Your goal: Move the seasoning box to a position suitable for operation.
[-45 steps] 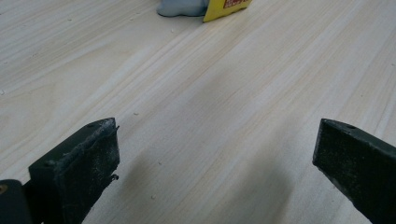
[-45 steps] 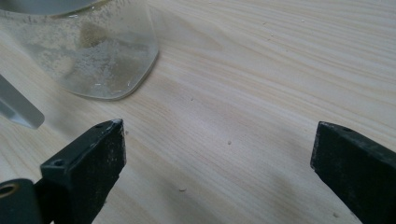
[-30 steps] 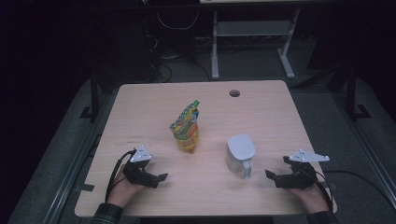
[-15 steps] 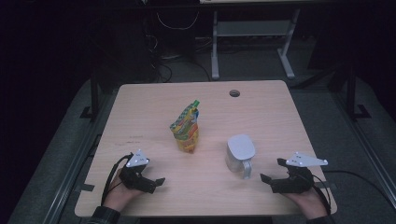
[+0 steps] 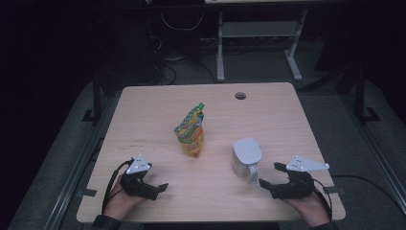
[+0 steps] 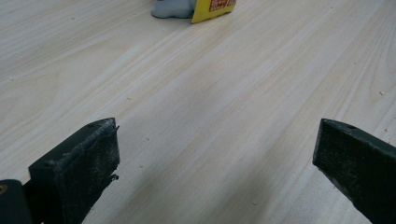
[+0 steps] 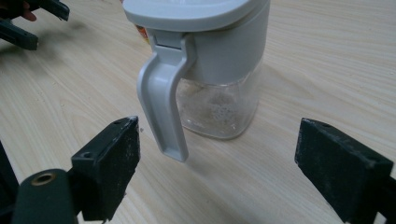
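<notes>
jug point(image 5: 246, 159): one, near the tabletop's point(image 5: 287, 124) front right; clear rigid body, grey lid, looks empty so likely light; take it by the handle point(image 7: 161, 112)
pouch point(image 5: 191, 131): one, mid-tabletop, upright; soft, crinkly, probably tips easily
left gripper point(image 5: 154, 189): wide open, empty, front left edge
right gripper point(image 5: 272, 182): wide open, empty, just beside the handle

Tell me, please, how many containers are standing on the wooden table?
2. A colourful yellow-and-green snack pouch stands near the middle of the light wooden table; a clear jug with a grey lid and handle stands right of it, just ahead of the right gripper. None seem hidden.
</notes>
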